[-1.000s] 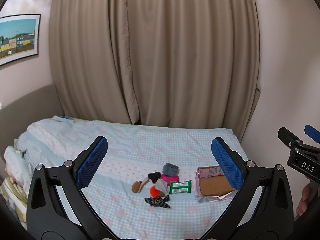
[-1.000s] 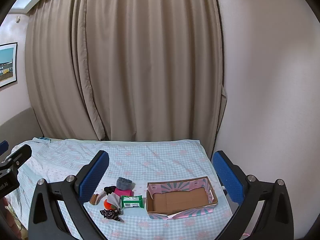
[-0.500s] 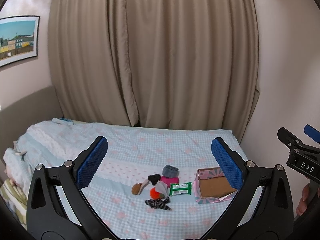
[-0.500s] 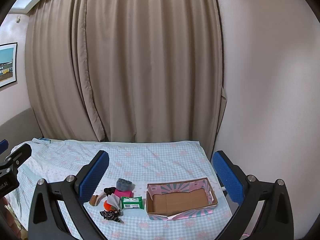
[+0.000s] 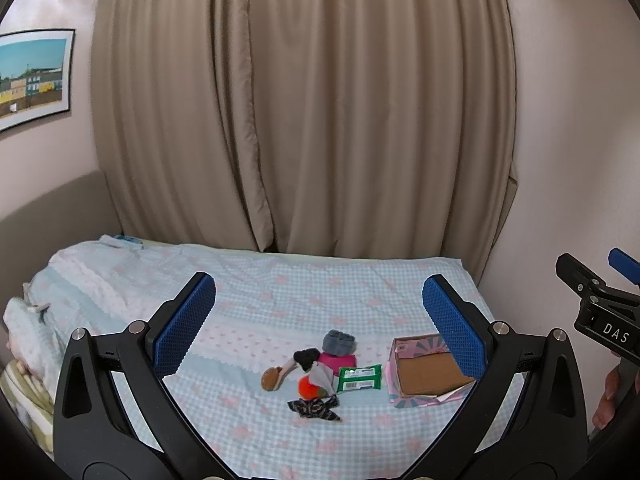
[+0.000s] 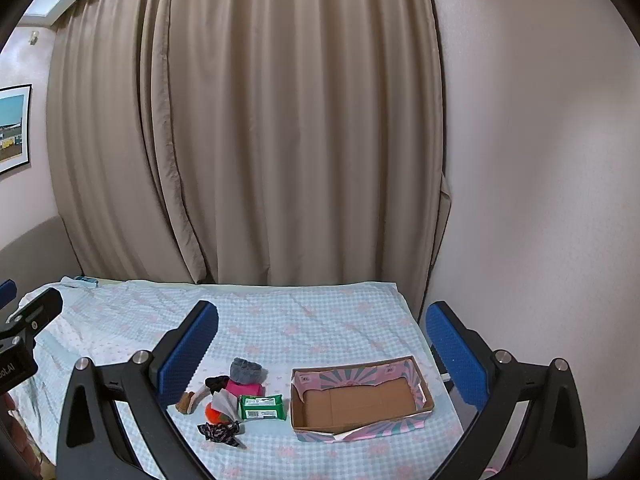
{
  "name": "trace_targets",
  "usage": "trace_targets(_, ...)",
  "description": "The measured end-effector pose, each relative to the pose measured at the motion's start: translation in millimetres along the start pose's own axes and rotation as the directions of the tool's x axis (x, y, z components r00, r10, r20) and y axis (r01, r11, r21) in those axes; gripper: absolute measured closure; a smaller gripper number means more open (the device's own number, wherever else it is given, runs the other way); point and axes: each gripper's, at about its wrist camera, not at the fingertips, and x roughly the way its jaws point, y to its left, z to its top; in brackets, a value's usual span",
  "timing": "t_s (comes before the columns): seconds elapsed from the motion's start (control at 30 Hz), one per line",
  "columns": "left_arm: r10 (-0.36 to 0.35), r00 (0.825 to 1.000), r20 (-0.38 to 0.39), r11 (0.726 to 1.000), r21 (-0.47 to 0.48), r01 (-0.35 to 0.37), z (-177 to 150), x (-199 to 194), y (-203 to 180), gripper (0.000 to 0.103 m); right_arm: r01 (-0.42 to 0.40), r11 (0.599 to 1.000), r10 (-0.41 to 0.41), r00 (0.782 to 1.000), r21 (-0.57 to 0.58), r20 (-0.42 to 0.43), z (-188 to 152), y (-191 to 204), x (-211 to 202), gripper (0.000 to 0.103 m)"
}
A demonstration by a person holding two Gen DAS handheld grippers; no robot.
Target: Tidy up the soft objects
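Observation:
A small heap of soft things lies on the bed: a grey sock roll (image 5: 339, 341) (image 6: 247, 370), a pink item (image 5: 338, 360) (image 6: 244, 389), a green wipes pack (image 5: 359, 378) (image 6: 262, 407), an orange ball (image 5: 309, 387) (image 6: 214, 414), a dark patterned scrunchie (image 5: 314, 408) (image 6: 221, 433) and a brown plush piece (image 5: 273, 378) (image 6: 186, 402). An open, empty pink cardboard box (image 5: 428, 374) (image 6: 360, 398) sits right of the heap. My left gripper (image 5: 319, 322) and right gripper (image 6: 322, 342) are both open and empty, held well back from the bed.
The bed (image 5: 260, 292) has a light blue checked sheet, with bunched bedding (image 5: 24, 320) at its left. Beige curtains (image 5: 304, 120) hang behind it and a wall (image 6: 540, 160) borders its right side. A framed picture (image 5: 32, 76) hangs on the left wall.
The view from the left gripper has shifted slightly, with the heap and box lower and a little farther. The right gripper has barely moved.

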Motion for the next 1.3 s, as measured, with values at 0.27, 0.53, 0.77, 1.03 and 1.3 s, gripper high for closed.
trace_targets(0.27,-0.011,1.000,-0.004,1.000,0.002,0.011,4,6,2,0.000,0.013,1.000,-0.013,1.000,0.004,-0.002,2,-1,3,0.000)
trace_targets(0.53,-0.024,0.999,-0.025,1.000,-0.010,0.024,9,17,3,0.000,0.018,1.000,-0.018,1.000,-0.008,-0.021,9,-1,8,0.000)
trace_targets(0.77,0.000,0.999,-0.046,0.999,-0.039,-0.002,6,28,21,0.000,-0.028,0.999,0.026,0.998,-0.034,-0.064,12,7,20,0.000)
trace_targets(1.03,-0.016,0.992,-0.123,0.999,-0.048,0.011,-33,62,91,0.000,-0.063,0.997,0.059,0.992,-0.039,-0.108,-22,53,35,0.000)
trace_targets(1.3,-0.151,0.957,-0.249,0.985,0.047,0.168,-68,130,168,0.000,0.017,0.997,0.001,0.974,0.076,-0.228,-79,123,70,0.000)
